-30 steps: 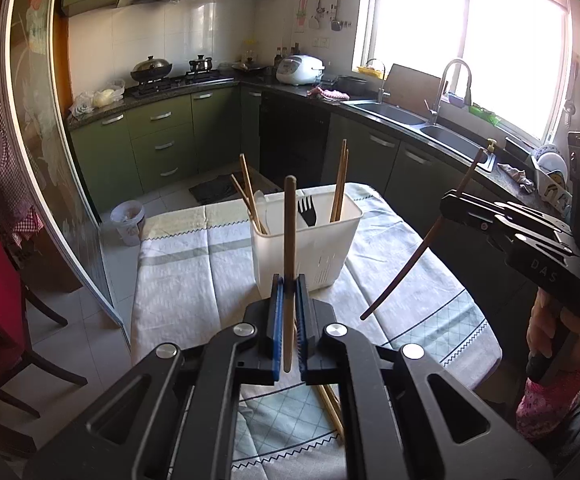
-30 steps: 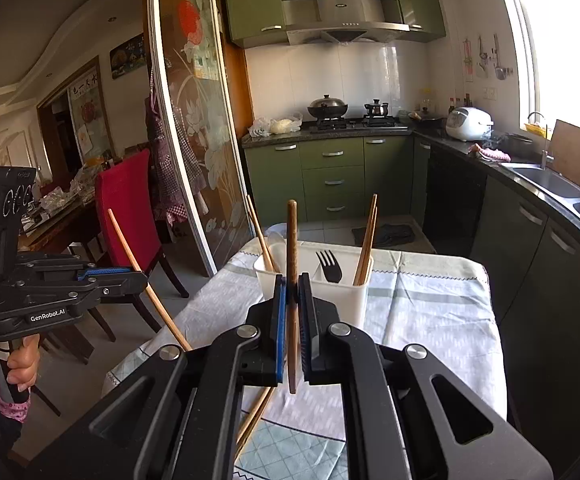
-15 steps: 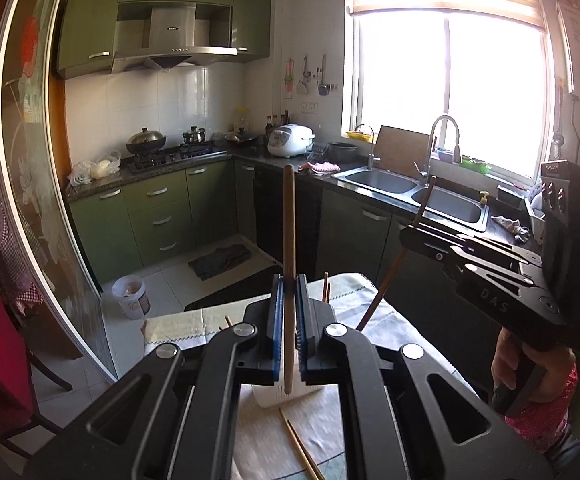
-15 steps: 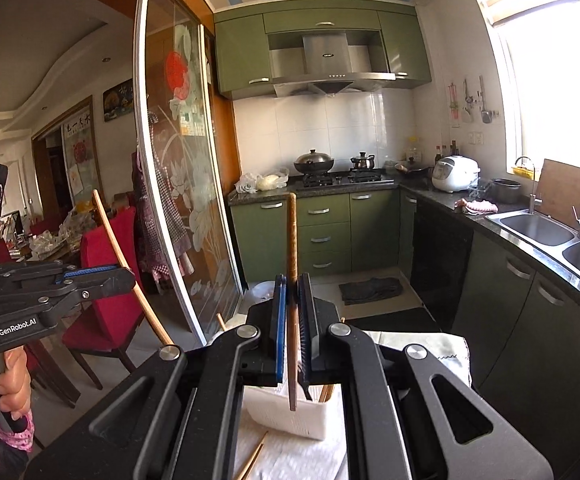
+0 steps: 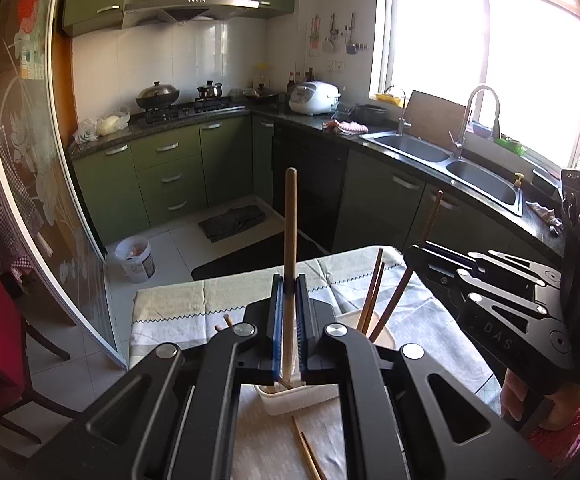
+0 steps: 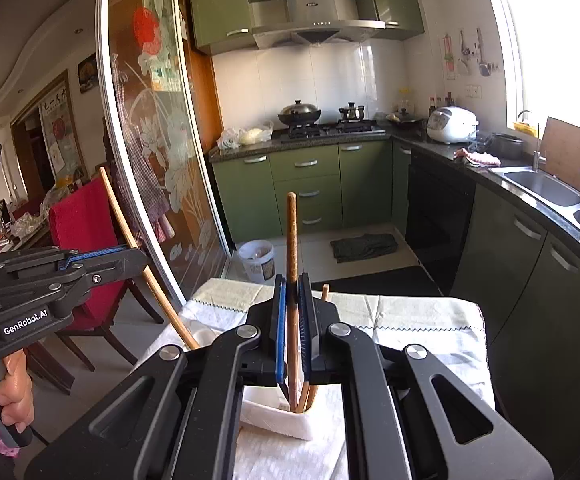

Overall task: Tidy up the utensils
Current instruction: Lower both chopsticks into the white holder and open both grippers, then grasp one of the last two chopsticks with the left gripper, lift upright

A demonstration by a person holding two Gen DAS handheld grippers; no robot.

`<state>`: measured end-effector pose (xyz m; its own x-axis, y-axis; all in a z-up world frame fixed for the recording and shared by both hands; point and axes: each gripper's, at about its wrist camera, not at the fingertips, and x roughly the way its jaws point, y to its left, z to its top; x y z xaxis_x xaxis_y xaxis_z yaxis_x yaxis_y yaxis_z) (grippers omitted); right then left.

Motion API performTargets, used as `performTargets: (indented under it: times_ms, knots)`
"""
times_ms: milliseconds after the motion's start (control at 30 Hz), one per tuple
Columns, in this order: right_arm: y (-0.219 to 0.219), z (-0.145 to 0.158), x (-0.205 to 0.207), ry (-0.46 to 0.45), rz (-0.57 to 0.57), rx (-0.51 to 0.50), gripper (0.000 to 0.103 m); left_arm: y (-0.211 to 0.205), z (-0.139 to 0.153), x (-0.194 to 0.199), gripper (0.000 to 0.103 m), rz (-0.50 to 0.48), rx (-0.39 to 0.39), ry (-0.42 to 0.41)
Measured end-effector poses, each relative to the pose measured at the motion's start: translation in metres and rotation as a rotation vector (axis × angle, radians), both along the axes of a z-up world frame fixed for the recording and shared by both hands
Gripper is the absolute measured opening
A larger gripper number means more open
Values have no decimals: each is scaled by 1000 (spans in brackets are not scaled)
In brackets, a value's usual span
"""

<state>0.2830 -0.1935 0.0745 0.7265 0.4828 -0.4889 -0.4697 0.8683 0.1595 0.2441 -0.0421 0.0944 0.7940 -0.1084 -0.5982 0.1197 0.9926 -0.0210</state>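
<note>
The table (image 5: pixel 193 304), covered by a pale patterned cloth, is carrying the white utensil holder (image 5: pixel 290 398), which is standing near its middle, directly below both grippers.

The left gripper (image 5: pixel 289 332) is clamping one light wooden chopstick (image 5: pixel 290 240) between its blue pads; the stick is standing near upright, and its lower tip is reaching into the left end of the holder. The right gripper (image 6: pixel 292 336) is clamping a darker chopstick (image 6: pixel 292 248) in the same way, with its lower end entering the right end of the holder beside sticks already stored there.

Progress, as a judgement: the task is well advanced.
- Several chopsticks (image 5: pixel 372 296) are already leaning in the holder's right compartment.
- The two held sticks are being inserted but are not yet released.
- At least two loose chopsticks (image 5: pixel 308 450) are lying on the cloth in front of the holder and are awaiting collection.

Whether other utensils are waiting outside the holder cannot be told.
</note>
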Motion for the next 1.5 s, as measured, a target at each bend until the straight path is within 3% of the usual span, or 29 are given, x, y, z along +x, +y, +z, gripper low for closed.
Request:
performTargets:
  times_ms: [100,200,267,467,567,633,767,1000,1167,1500]
  knots:
    - [4,-15,5,40,6,-13,7,-1,-16,7,6,-3,21,46]
    - [4,-21,5,50,7,-20,16,0,-26,8,6,-2,32,73]
    - [2,-19,1,45,9,-16,16,0,-29,4,6,-1,40,80]
    - [-17,-12,-46,-10,18,9,26,1,-22,-16,7,-4,38,75]
    - [-32,-25,-82,-18,15,15,28,0,-26,-33,23,-15,31,103]
    - [-45,-42,-105,-6,4,17,34,-2,-41,-45,28,-24,37,146]
    - [-68,-86,-137,53,-44,10,34,-5,-94,-62,28,-45,16,306]
    - [-109,-149,-154,207,-102,82,34,-1,-188,-67,28,-12,-60,569]
    - [-137,-170,-163,257,-131,143,35,-2,-218,-57,23,21,-75,641]
    - [-155,-176,-165,289,-153,196,35,-10,-229,-41,23,46,-36,671]
